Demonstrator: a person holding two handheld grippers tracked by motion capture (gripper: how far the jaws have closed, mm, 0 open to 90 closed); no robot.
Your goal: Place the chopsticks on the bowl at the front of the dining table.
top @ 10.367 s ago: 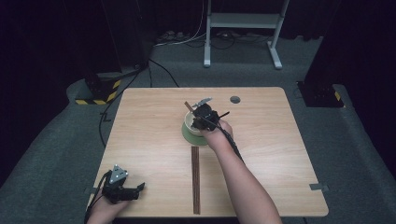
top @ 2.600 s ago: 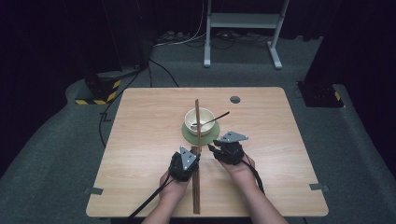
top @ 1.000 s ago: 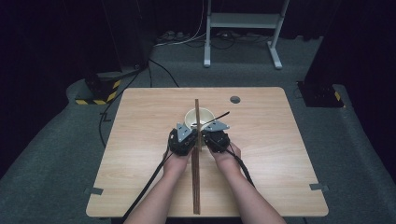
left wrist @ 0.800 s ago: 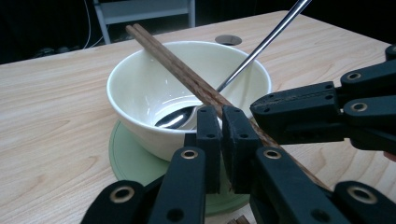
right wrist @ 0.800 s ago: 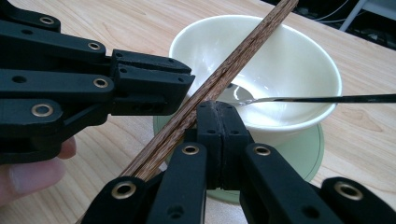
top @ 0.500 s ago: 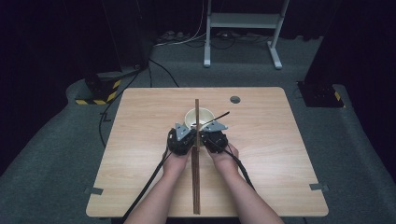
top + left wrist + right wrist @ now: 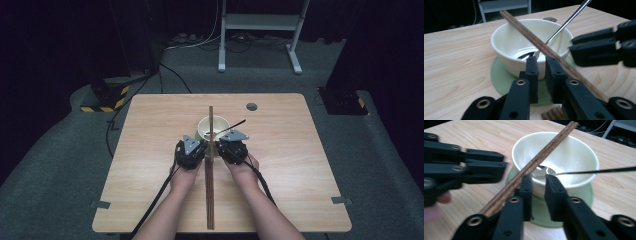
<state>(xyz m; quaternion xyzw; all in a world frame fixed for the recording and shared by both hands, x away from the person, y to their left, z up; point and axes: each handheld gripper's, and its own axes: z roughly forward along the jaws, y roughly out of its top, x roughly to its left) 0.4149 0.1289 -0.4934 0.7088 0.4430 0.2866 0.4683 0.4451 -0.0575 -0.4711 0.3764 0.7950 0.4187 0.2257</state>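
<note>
Both pairs of jaws had just parted to a narrow gap gripping nothing, the left gripper (image 7: 191, 152) and right gripper (image 7: 233, 149) flanking the wooden stick (image 7: 210, 165), left resting across the cream bowl (image 7: 212, 129) mid-frame, apparently released.

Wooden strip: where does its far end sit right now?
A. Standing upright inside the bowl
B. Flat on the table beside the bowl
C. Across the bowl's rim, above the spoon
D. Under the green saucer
C: the wooden strip lies slanted across the rim of the bowl, passing over the spoon that leans inside it, with the green saucer beneath the bowl.
</note>
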